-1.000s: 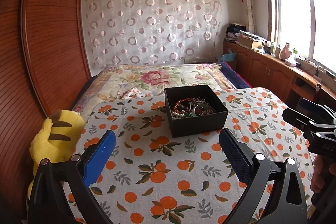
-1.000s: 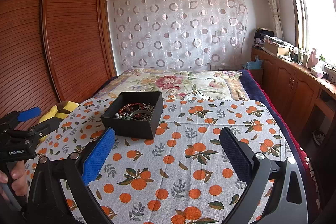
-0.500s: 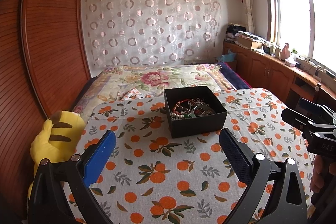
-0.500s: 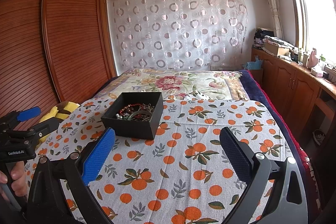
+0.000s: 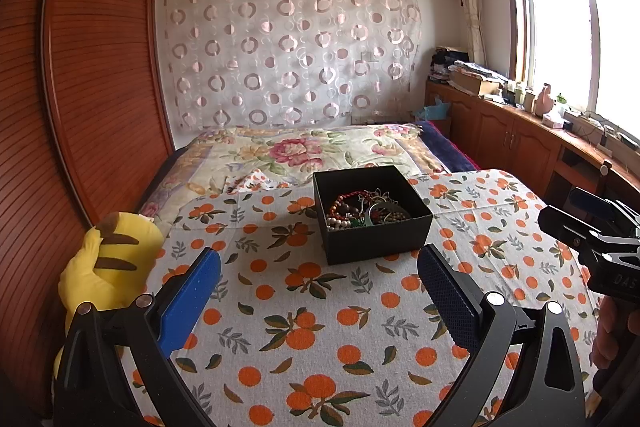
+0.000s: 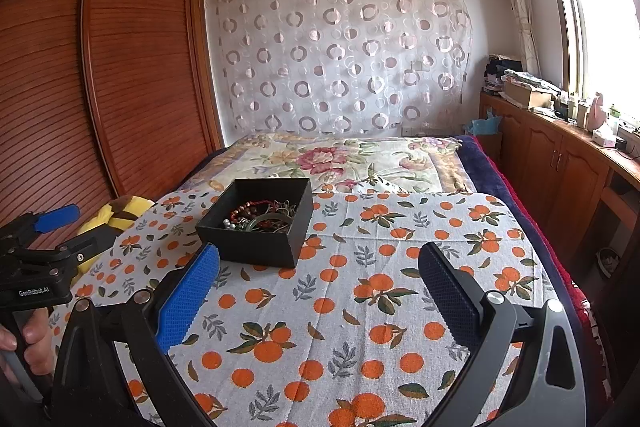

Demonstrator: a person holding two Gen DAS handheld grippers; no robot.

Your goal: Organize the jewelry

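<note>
Centrally, black box holding tangled jewelry, seemingly beads, left gripper and right gripper spread wide, empty

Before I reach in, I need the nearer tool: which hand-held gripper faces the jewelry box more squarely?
The left hand-held gripper: the black jewelry box sits centred between its open fingers. From the right hand-held gripper the box lies off to the left.

Left gripper held above orange-print cloth, blue pads wide apart, nothing between them. Ahead, open black box resting on the cloth, tangled beaded jewelry inside. Yellow plush toy at the cloth's left edge. Right gripper at far right, apart from the box.
</note>
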